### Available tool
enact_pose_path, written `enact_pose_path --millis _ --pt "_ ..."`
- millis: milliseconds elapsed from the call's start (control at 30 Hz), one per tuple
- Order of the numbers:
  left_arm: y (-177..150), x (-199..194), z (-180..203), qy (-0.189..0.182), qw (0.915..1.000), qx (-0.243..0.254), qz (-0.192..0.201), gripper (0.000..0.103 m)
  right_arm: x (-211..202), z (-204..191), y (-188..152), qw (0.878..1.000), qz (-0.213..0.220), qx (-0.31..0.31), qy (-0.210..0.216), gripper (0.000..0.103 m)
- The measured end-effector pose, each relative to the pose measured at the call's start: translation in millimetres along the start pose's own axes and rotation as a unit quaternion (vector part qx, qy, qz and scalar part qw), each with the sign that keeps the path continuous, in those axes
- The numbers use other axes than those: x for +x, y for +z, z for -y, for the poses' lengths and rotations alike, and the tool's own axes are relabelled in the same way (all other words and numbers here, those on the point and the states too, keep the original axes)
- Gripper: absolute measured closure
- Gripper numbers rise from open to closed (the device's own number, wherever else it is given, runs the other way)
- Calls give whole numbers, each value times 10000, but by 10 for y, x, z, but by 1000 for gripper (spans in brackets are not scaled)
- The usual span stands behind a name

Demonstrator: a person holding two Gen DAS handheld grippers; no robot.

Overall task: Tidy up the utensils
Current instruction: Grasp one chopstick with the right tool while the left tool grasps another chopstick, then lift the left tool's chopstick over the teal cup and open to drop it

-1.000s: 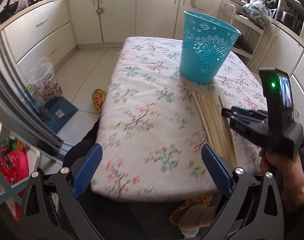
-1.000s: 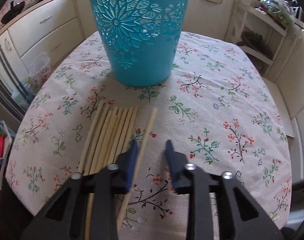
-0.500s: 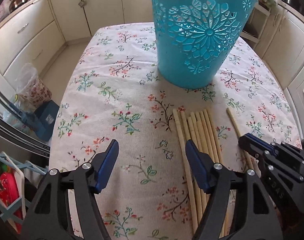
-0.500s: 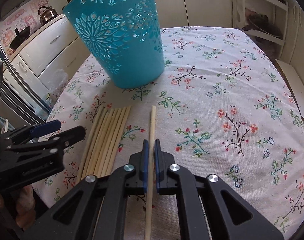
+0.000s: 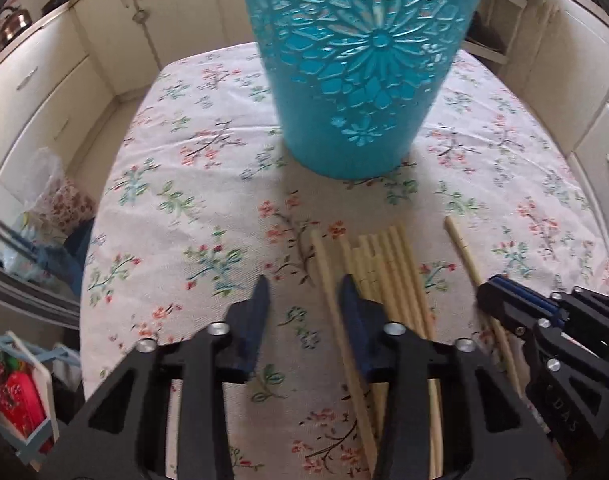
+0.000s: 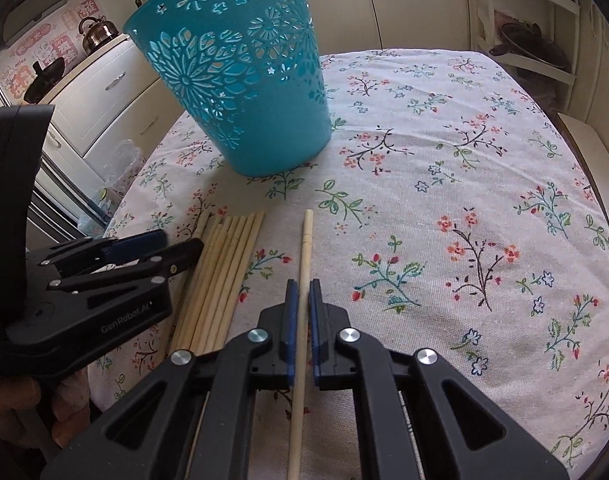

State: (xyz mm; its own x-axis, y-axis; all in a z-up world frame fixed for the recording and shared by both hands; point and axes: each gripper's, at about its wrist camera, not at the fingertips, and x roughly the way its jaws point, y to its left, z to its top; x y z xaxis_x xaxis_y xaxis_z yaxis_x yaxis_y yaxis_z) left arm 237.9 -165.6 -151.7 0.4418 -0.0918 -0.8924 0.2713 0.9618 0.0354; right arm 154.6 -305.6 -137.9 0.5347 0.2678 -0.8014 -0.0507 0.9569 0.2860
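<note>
A blue openwork basket stands on the flowered tablecloth. In front of it lie several pale wooden chopsticks side by side. My right gripper is shut on a single chopstick that lies apart, to the right of the bundle; that chopstick and the right gripper show in the left wrist view. My left gripper is open, low over the cloth, its jaws on either side of the leftmost chopstick of the bundle.
Cream kitchen cabinets surround the table. A kettle sits on the counter at the left. Open shelves stand at the back right. A plastic bag sits on the floor to the left of the table.
My left gripper has moved forward and down to the chopstick bundle and its jaws have narrowed around the leftmost stick. My right gripper closed on the single chopstick and holds it.
</note>
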Motion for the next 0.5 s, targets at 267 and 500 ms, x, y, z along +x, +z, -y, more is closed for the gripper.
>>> enact_pose_path --millis 267,500 --pt "12 -19 56 -261 9987 438 -79 98 0 -59 -17 9994 31 -289 -161 97" --pt "6 -222 -274 -765 9970 80 15 98 7 -51 -30 9994 79 -301 -157 97"
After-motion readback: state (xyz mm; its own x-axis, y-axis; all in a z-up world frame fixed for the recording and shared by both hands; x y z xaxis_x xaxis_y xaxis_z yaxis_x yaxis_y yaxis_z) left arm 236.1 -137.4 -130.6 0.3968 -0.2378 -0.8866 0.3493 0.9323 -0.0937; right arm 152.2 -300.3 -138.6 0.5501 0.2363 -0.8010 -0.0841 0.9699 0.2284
